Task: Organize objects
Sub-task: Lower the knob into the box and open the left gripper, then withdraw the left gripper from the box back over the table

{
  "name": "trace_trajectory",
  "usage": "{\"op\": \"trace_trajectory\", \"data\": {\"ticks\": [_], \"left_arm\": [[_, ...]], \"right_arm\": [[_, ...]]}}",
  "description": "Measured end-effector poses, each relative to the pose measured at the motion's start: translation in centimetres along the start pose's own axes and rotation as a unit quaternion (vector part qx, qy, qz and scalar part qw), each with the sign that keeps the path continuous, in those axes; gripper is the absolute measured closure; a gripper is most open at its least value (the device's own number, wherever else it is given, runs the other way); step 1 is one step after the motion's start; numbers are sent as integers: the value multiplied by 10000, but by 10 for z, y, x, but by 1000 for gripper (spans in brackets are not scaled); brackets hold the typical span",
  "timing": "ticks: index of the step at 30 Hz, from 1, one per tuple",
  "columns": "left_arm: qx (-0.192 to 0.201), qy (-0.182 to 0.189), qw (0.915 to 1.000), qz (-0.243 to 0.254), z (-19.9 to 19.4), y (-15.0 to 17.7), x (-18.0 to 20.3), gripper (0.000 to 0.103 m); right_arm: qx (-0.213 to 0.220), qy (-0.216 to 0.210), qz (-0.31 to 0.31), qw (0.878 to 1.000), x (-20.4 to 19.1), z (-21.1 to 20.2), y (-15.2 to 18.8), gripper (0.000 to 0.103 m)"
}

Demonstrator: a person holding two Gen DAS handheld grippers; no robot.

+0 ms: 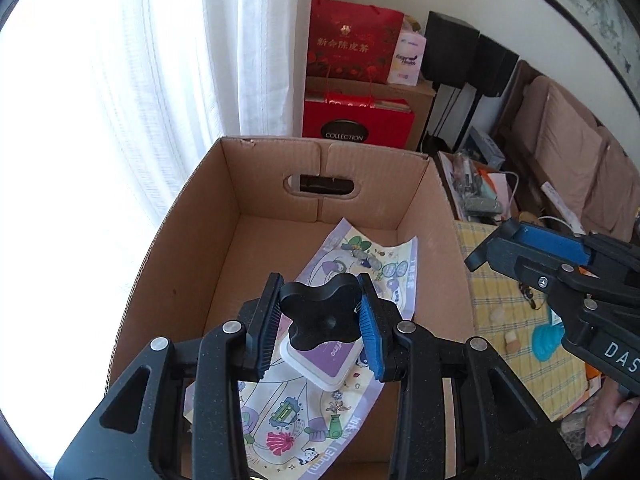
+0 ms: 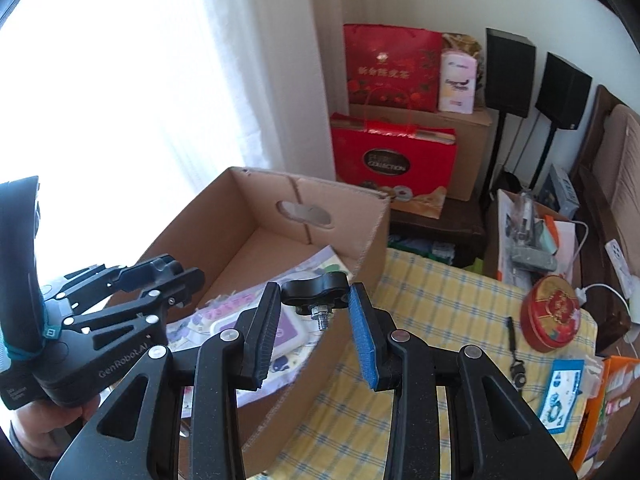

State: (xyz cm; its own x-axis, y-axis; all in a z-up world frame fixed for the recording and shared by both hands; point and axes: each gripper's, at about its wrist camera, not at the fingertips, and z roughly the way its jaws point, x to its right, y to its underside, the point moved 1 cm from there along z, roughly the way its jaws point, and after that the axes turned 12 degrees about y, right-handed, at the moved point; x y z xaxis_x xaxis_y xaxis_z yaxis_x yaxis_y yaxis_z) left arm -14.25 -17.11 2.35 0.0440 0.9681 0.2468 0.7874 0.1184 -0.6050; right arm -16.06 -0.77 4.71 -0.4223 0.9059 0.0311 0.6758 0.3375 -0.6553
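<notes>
An open cardboard box [image 1: 192, 264] stands on the yellow checked cloth [image 2: 440, 312]. Inside lie a colourful printed sheet [image 1: 360, 264] and a white and purple pad [image 1: 320, 368]. My left gripper [image 1: 320, 312] is shut on a black lobed knob [image 1: 316, 314], held above the pad inside the box. My right gripper [image 2: 314, 308] is shut on a black knob with a threaded bolt [image 2: 316, 290], held over the box's near right wall [image 2: 344, 340]. The left gripper also shows in the right wrist view [image 2: 188, 284], and the right gripper in the left wrist view [image 1: 480, 256].
Red gift bags [image 2: 392, 68] and a brown carton [image 2: 472, 152] stand behind the box. Two black speakers [image 2: 508, 72] stand by the wall. A red round tin [image 2: 554, 312], a blue card [image 2: 562, 392], a black lanyard [image 2: 516, 356] and a cluttered tray [image 2: 528, 232] lie to the right.
</notes>
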Motion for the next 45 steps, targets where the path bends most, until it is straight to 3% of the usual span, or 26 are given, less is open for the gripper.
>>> {"op": "trace_trajectory", "data": {"ticks": [10, 14, 18, 21, 27, 29, 30, 31, 32, 33, 40, 45], "left_arm": [[-295, 86, 9995, -102, 19, 17, -12, 68], [-252, 134, 9995, -162, 16, 17, -12, 49], [-188, 149, 9995, -187, 13, 13, -14, 48], [-103, 147, 9996, -233, 9, 11, -14, 40], [32, 204, 9993, -321, 3, 7, -9, 38], [84, 238, 9990, -358, 1, 5, -7, 37], [111, 260, 9989, -373, 0, 4, -5, 35], [138, 287, 9988, -383, -1, 3, -4, 23], [189, 326, 9985, -391, -3, 2, -2, 14], [252, 375, 9982, -394, -5, 1, -1, 12], [335, 532, 9974, -359, -8, -3, 17, 11], [310, 691, 9969, -190, -7, -2, 42, 9]], "right_arm": [[-285, -5, -287, 9992, -29, 29, 11, 68], [-331, 79, -327, 9989, -29, 31, 15, 67], [-316, 70, -214, 9992, -23, 28, 15, 64], [-283, 99, -171, 9994, -18, 25, 14, 62], [-141, 214, -138, 9996, -6, 11, 11, 46], [-80, 269, -107, 9995, 1, 6, 11, 32], [-43, 310, -85, 9995, 5, 3, 11, 28], [-3, 358, -60, 9993, 9, 0, 11, 21], [32, 411, -44, 9991, 13, -3, 11, 19], [47, 466, -40, 9989, 17, -5, 12, 19], [79, 712, 142, 9973, 48, -14, 19, 12], [66, 908, 204, 9956, 75, -23, 29, 0]]}}
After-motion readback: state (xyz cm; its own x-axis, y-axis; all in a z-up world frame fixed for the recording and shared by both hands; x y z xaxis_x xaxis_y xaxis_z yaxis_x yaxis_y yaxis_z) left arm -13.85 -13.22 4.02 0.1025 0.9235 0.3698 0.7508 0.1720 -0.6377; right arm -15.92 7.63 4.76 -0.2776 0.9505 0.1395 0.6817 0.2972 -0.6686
